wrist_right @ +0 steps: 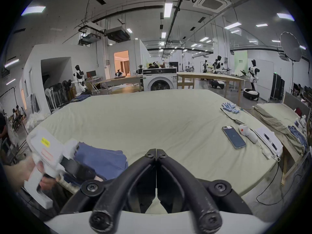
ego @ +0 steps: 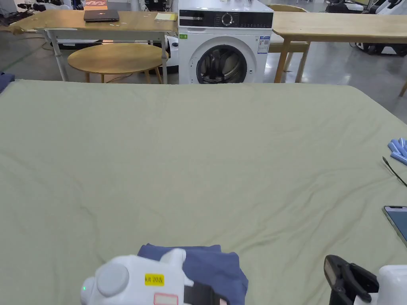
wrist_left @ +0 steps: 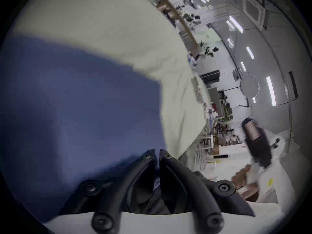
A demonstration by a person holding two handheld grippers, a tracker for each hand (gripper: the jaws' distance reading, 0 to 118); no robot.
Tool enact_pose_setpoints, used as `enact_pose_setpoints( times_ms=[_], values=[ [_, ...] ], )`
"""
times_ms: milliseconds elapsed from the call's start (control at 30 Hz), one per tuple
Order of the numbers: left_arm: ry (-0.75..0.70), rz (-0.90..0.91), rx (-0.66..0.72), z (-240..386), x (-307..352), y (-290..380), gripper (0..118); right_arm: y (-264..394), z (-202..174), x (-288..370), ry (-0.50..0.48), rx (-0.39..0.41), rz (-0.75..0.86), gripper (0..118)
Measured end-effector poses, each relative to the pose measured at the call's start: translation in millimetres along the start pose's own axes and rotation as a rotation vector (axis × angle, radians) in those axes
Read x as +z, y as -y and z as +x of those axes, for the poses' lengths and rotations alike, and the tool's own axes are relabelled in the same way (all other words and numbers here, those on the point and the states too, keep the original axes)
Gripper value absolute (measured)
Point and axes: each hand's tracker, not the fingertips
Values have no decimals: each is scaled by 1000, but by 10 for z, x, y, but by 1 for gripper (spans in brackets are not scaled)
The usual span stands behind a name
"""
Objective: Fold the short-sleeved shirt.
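Jaws of both grippers are together: the left gripper (wrist_left: 158,153) hangs over the folded blue shirt (ego: 214,266) on the sheet-covered bench (ego: 198,159); the right gripper (wrist_right: 156,151) holds nothing.

We're in a robotics lab / test hall. Evidence: humanoid robots (wrist_right: 79,80) on stands at mid-left and far right of the right gripper view, exposed ceiling ducts (wrist_right: 116,33) at top, washing machine (ego: 224,41) top centre of the head view, wooden workbenches (ego: 338,26) beside it, sheet-covered table (ego: 198,159) filling the foreground.
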Motion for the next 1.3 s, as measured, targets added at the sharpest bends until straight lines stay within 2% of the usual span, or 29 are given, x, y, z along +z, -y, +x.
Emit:
enact_pose_setpoints(
  times_ms=[67,100,200,267,333,433,467,500,567,633,700,767,833,867,933,967,1000,1033,1067,1100,1300],
  values=[
    [-3,8,15,-111,-126,44,0,17,-14,-19,-12,-4,-12,0],
    [461,172,-30,25,-192,-34,0,29,-18,-38,-21,-8,-22,0],
    [468,162,-28,25,-124,-55,0,55,-40,-119,-64,-34,-66,0],
    [449,151,-55,72,-80,-67,0,60,-65,-197,-131,-69,-105,0],
    [461,142,-70,100,68,-64,0,49,-112,-297,-210,-106,-143,0],
    [488,247,-81,7,473,-59,0,46,-205,-551,-385,-184,-231,0],
    [481,300,-75,-76,644,-45,0,68,-240,-688,-476,-240,-285,0],
    [119,240,-94,-316,812,-3,0,106,-261,-824,-554,-294,-335,0],
    [57,289,-104,-475,1045,9,0,240,-295,-1144,-717,-413,-450,0],
    [-10,298,-99,-641,1202,-3,0,409,-347,-1426,-811,-481,-533,0],
    [-54,317,-87,-805,1291,-20,0,593,-364,-1697,-866,-570,-622,0],
    [-68,307,-68,-953,1306,-68,0,786,-334,-1923,-876,-656,-699,0],
    [-90,290,-57,-1041,1291,-98,0,946,-278,-2078,-864,-691,-745,0],
    [-97,283,-54,-1069,1278,-113,0,983,-232,-2121,-913,-729,-738,0],
    [-73,268,-50,-1131,1236,-139,2,977,-171,-2154,-937,-753,-737,0],
    [-48,265,-44,-1156,1211,-152,16,962,-169,-2164,-933,-734,-741,0],
    [3,255,-35,-1182,1167,-169,42,950,-174,-2169,-933,-713,-745,0],
    [24,222,-28,-1186,1110,-205,91,947,-175,-2178,-935,-704,-747,0],
    [27,184,-21,-1180,1018,-234,114,930,-168,-2181,-935,-703,-749,0],
    [51,173,-17,-1180,928,-246,117,934,-157,-2191,-937,-705,-751,0],
    [223,155,32,-1132,467,-412,114,951,-137,-2212,-954,-727,-750,0]
  ],
)
